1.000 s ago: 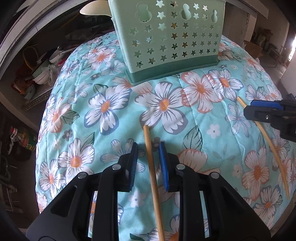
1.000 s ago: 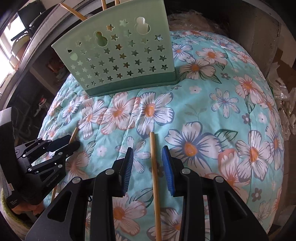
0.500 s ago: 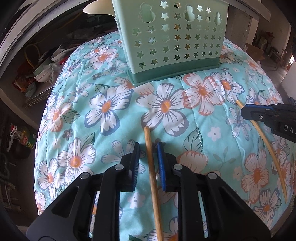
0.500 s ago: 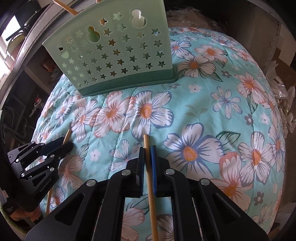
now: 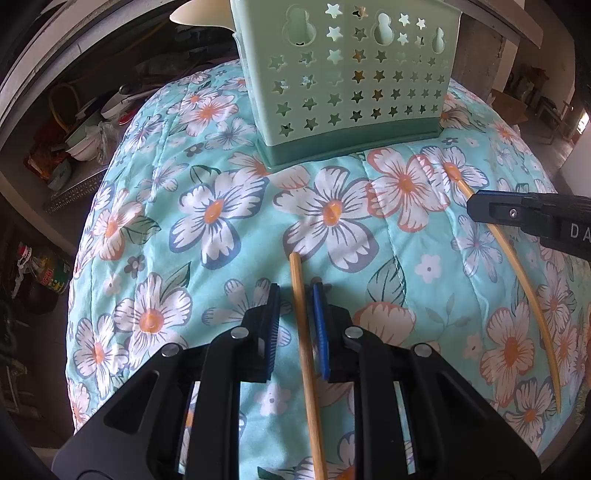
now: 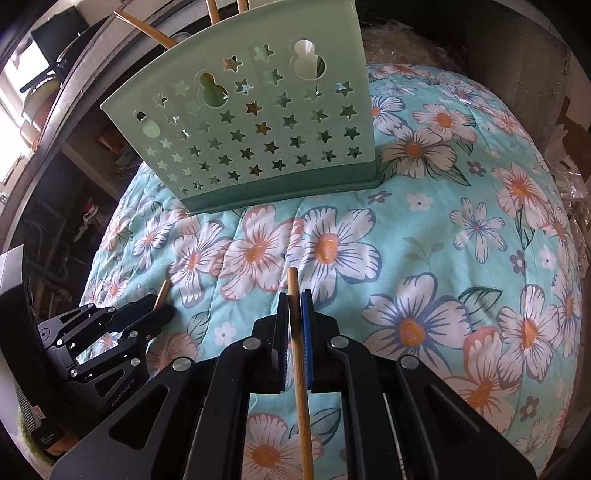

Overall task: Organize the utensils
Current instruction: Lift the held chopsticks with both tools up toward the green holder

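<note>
A mint-green utensil holder [image 5: 347,77] with star cut-outs stands at the far side of the floral cloth [image 5: 221,206]; it also shows in the right wrist view [image 6: 255,129], with chopsticks sticking out of its top [image 6: 147,29]. My left gripper [image 5: 295,291] straddles a wooden chopstick [image 5: 306,354] lying on the cloth, jaws narrowed with small gaps on both sides. My right gripper [image 6: 294,297] is shut on a second chopstick [image 6: 299,354], which shows as a pale curved stick in the left wrist view [image 5: 517,277].
Shelves with bowls and bags [image 5: 74,144] lie to the left of the table. A concrete pillar [image 6: 517,74] stands behind at the right. The cloth's edges drop off on all sides.
My right gripper has closed onto its chopstick and moved toward the holder. My left gripper's jaws have narrowed around its chopstick.
</note>
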Tool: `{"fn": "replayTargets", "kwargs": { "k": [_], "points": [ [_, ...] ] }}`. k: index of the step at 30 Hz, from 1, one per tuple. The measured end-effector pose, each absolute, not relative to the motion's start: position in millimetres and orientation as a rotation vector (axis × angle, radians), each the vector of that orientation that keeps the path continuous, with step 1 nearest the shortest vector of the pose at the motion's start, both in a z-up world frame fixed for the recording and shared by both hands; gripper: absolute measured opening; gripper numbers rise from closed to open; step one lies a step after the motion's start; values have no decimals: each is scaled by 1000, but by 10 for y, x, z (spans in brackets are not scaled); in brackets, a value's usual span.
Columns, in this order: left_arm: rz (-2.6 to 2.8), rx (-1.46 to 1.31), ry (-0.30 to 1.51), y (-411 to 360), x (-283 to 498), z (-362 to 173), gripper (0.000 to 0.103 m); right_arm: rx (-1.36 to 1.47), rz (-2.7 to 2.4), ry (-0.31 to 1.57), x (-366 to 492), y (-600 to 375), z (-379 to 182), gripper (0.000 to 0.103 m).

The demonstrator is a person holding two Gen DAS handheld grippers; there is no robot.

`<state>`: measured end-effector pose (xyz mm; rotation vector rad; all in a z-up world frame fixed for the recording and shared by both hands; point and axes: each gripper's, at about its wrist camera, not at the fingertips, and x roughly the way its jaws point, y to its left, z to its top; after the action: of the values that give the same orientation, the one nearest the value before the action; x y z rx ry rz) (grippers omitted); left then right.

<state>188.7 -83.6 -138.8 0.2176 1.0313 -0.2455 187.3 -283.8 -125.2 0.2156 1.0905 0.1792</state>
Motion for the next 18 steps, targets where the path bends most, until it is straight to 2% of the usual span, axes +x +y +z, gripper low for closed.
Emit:
{"fn": "replayTargets", "kwargs": {
  "k": [8,11,15,18],
  "points": [
    [-262,194,1025,-816,1891,-1393,16,194,202,1147,1888,-2820,-1308,9],
    [-278,170,1022,-769,1904,-1394,16,189,199,1162,1885,-2818,-1352,13],
    [-312,117,1015,-678,1911,-1379,10,181,198,1173,1885,-2791,-1377,13],
    [-368,65,1011,-600,1893,-1339,10,182,199,1174,1885,-2771,-1387,13]
  ]
}}
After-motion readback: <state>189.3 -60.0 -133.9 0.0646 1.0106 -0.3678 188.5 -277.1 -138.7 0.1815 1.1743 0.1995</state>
